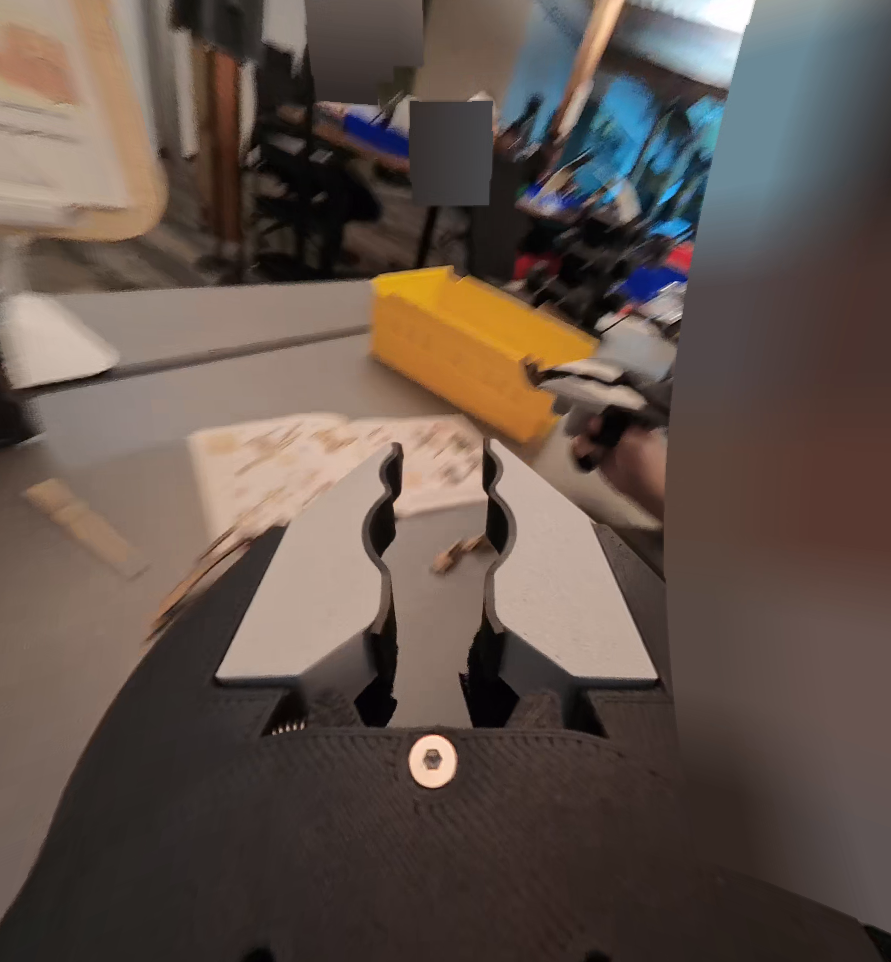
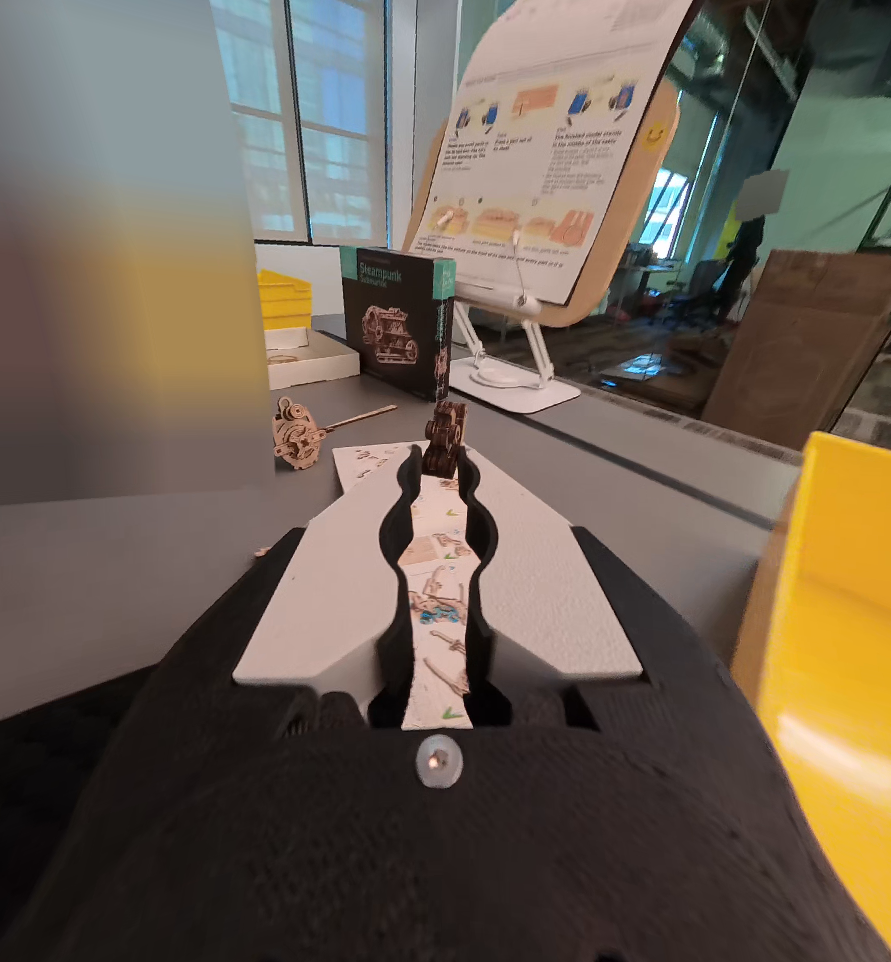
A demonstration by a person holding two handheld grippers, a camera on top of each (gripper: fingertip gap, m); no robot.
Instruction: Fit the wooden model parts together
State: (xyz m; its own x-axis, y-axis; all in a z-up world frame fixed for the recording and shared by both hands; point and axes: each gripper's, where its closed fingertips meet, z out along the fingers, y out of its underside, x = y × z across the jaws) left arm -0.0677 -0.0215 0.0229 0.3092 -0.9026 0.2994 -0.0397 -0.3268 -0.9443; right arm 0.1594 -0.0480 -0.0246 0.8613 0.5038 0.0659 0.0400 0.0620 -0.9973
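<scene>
In the right wrist view, my right gripper point(image 2: 439, 460) is shut on a small dark wooden part point(image 2: 446, 437), held upright at the fingertips above the open instruction booklet point(image 2: 435, 598). A light wooden sub-assembly point(image 2: 295, 432) with a thin stick point(image 2: 362, 416) lies on the grey table to the left, apart from the gripper. In the left wrist view, my left gripper point(image 1: 441, 455) is open and empty above the table. A small loose wooden piece point(image 1: 459, 553) lies below, between its fingers. The booklet point(image 1: 323, 458) lies just ahead. The view is blurred.
A yellow bin point(image 1: 464, 343) stands behind the booklet, with the other gripper point(image 1: 589, 380) and a hand beside it. A wooden strip point(image 1: 84, 526) lies at the left. The model box point(image 2: 399, 323), a document stand point(image 2: 537, 156), a white tray point(image 2: 310, 359) and a near yellow bin point(image 2: 849, 624) surround the work area. To reach the light wooden sub-assembly point(image 2: 295, 432) in a straight line is about 15 centimetres for my left fingers, about 25 centimetres for my right.
</scene>
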